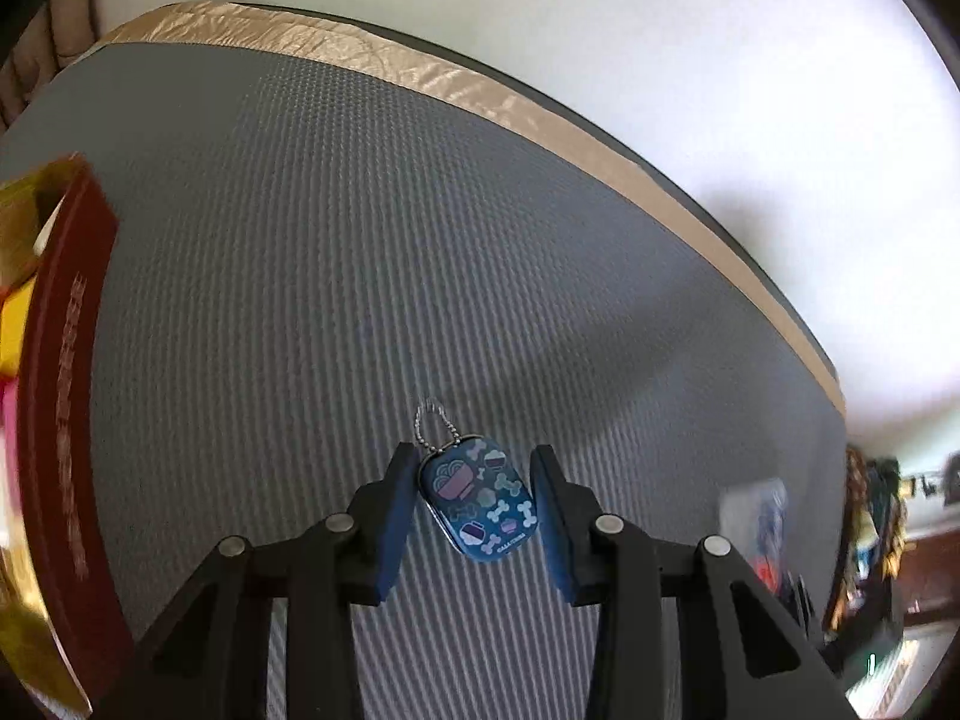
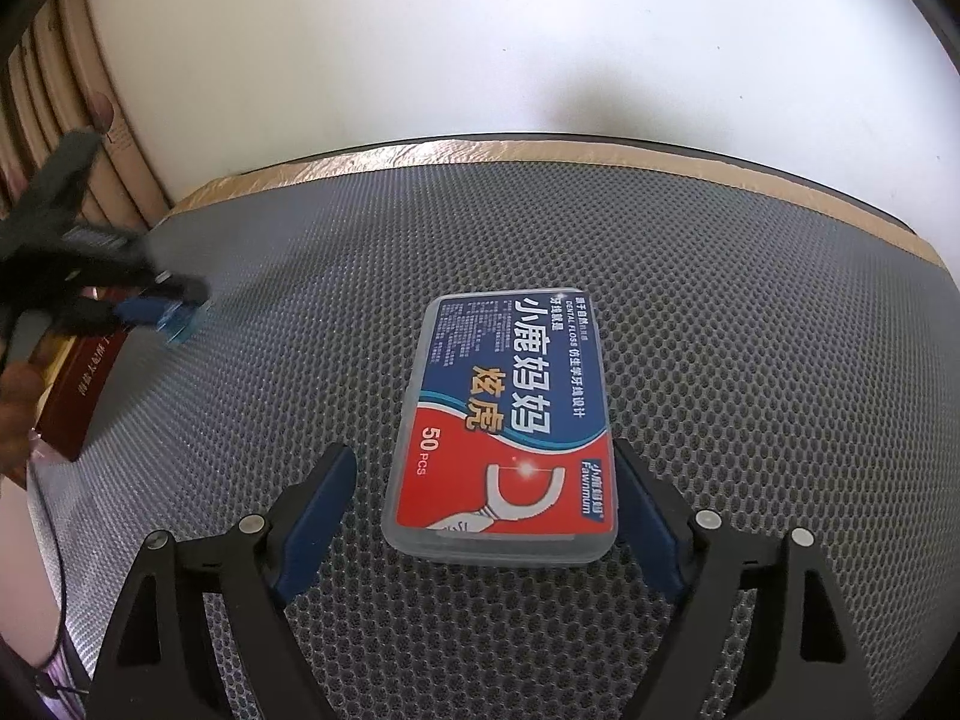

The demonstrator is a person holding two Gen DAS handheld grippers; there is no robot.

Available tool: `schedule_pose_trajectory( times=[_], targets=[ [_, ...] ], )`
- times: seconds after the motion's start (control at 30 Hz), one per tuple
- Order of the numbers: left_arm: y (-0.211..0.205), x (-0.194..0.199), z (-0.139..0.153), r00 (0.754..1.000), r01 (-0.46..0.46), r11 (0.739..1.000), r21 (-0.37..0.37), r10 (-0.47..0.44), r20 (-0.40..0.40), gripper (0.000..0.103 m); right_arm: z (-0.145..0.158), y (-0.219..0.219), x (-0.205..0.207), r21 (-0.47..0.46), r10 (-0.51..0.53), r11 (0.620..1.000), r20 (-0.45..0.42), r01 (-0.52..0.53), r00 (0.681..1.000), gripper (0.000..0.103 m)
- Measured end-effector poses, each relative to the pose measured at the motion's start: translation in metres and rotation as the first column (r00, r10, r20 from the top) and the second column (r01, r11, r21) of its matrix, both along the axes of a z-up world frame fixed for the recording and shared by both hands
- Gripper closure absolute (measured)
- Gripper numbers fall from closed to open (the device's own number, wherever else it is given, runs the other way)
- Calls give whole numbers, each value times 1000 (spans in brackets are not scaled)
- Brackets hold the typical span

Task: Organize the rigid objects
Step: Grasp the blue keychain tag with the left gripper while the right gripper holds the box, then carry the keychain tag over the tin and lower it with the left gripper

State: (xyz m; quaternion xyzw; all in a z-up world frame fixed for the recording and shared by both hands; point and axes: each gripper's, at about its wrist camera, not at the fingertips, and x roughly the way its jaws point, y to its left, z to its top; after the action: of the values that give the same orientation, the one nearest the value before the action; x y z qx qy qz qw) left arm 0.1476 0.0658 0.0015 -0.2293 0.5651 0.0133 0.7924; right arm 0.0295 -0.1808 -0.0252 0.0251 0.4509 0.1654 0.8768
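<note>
The blue tag (image 1: 479,498) with the little ball chain sits on the grey mat (image 1: 360,240), right between the pads of my left gripper (image 1: 474,495), which are spread with a gap on both sides, not pinching it. My right gripper (image 2: 486,498) is spread wide around the floss box (image 2: 504,420), which lies flat on the same mat, pads not touching it. Only the right view shows the floss box, plus my left gripper off to the side, blurred. The left view gets the dark red box (image 1: 60,390) at the mat's edge up close.
</note>
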Motion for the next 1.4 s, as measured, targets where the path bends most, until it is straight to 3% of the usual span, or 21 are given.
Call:
schedule_pose_trajectory(
  times=[0.13, 0.33, 0.43, 0.5, 0.8, 0.97, 1.13, 1.4],
  targets=[
    [-10, -39, 10, 1000, 22, 998, -52, -22, 7, 64, 0, 0, 1, -2, 0, 1000, -1, 0, 1000, 21],
    [-12, -87, 21, 998, 58, 996, -72, -57, 27, 64, 1, 1, 2, -29, -1, 1000, -1, 1, 1000, 22],
    [-2, -113, 29, 998, 60, 994, -96, -57, 36, 64, 2, 1, 2, -40, -9, 999, -7, 8, 1000, 29],
    [7, -127, 39, 998, 53, 994, -96, -49, 48, 64, 4, -3, 4, -45, -19, 999, -16, 18, 1000, 42],
    [88, -176, 96, 988, -54, 998, -32, 58, 146, 64, 15, -5, -4, 66, -19, 997, -76, 25, 997, 43],
    [141, -180, 113, 976, -146, 989, 32, 138, 170, 64, 17, 1, -13, 169, -2, 985, -125, 24, 992, 43],
    [181, -173, 104, 969, -207, 975, 83, 193, 151, 64, 19, 8, -22, 248, 13, 968, -157, 26, 987, 43],
    [213, -156, 68, 969, -241, 965, 99, 234, 79, 64, 29, 18, -25, 276, 37, 961, -158, 8, 987, 43]
  ],
)
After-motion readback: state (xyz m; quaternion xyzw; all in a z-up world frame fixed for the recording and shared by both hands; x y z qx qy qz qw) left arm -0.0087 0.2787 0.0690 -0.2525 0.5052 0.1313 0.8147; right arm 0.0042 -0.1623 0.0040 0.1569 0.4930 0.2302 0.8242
